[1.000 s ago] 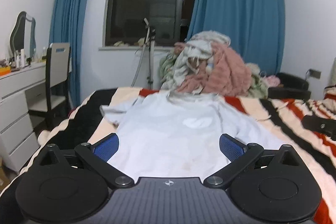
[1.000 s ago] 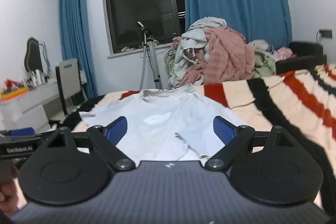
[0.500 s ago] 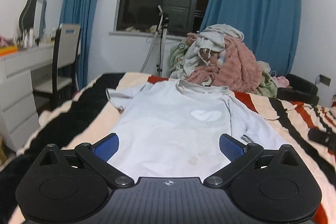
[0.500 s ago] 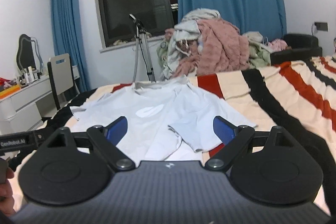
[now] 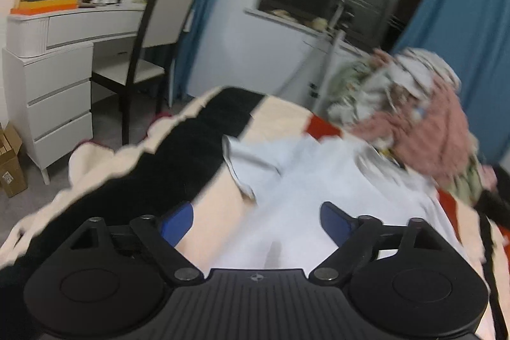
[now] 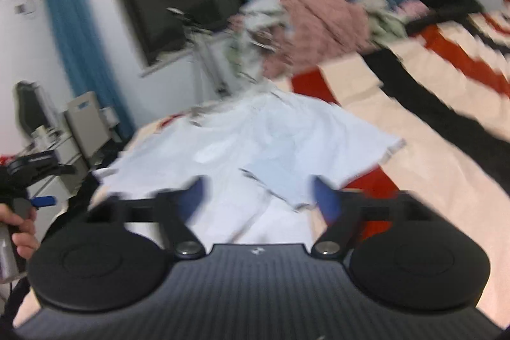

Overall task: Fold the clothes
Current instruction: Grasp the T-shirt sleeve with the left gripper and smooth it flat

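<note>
A pale blue T-shirt point(image 5: 318, 180) lies spread face up on the striped blanket, collar toward the window. Its left sleeve point(image 5: 245, 161) sticks out over the cream stripe. My left gripper point(image 5: 256, 217) hangs open above the shirt's lower left edge, nothing between its blue pads. In the right wrist view the same T-shirt point(image 6: 242, 145) shows its right sleeve point(image 6: 334, 148) folded across the body. My right gripper point(image 6: 259, 196) is open just above the shirt's lower right part. Both views are motion-blurred.
A heap of clothes point(image 5: 420, 117) sits at the bed's far end. The striped blanket point(image 6: 430, 123) covers the bed. A white dresser point(image 5: 47, 78) and chair point(image 5: 153, 53) stand on the left. A hand holds the left gripper point(image 6: 28, 177) at the right view's left edge.
Both grippers have tilted and swung: the left view turned left toward the dresser, the right view rolled and dipped toward the shirt. The right gripper's fingers look somewhat closer together. The shirt lies unchanged.
</note>
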`<act>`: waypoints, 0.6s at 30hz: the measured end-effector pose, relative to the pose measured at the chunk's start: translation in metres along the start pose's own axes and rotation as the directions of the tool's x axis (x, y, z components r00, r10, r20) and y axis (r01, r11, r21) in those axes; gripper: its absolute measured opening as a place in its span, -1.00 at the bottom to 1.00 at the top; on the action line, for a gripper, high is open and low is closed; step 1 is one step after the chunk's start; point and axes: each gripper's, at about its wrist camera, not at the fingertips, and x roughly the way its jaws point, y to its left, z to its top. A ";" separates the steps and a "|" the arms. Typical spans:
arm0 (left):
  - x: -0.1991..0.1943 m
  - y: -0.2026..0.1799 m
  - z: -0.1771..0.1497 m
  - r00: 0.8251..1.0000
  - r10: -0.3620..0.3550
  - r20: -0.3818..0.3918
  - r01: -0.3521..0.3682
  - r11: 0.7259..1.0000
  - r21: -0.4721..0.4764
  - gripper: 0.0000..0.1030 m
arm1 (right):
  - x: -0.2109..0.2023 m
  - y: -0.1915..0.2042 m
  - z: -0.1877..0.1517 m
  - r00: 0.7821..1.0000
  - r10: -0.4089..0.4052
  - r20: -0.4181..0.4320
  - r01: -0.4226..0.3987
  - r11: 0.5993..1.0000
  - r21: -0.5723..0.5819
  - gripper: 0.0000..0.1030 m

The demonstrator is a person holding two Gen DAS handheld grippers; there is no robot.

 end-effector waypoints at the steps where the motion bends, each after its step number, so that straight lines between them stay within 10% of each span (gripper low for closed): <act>1: 0.014 0.006 0.005 1.000 -0.010 0.008 0.010 1.000 -0.017 0.55 | 0.005 -0.005 -0.001 1.000 -0.016 0.000 0.016 1.000 0.022 0.71; 12: 0.165 0.036 0.033 1.000 -0.014 0.007 0.015 0.990 -0.140 0.45 | 0.058 -0.020 -0.015 0.998 -0.058 -0.023 0.059 0.997 0.044 0.69; 18: 0.209 0.015 0.068 0.994 -0.058 -0.094 0.059 0.998 0.005 -0.90 | 0.070 -0.014 -0.020 0.996 -0.087 -0.019 0.087 0.996 0.023 0.68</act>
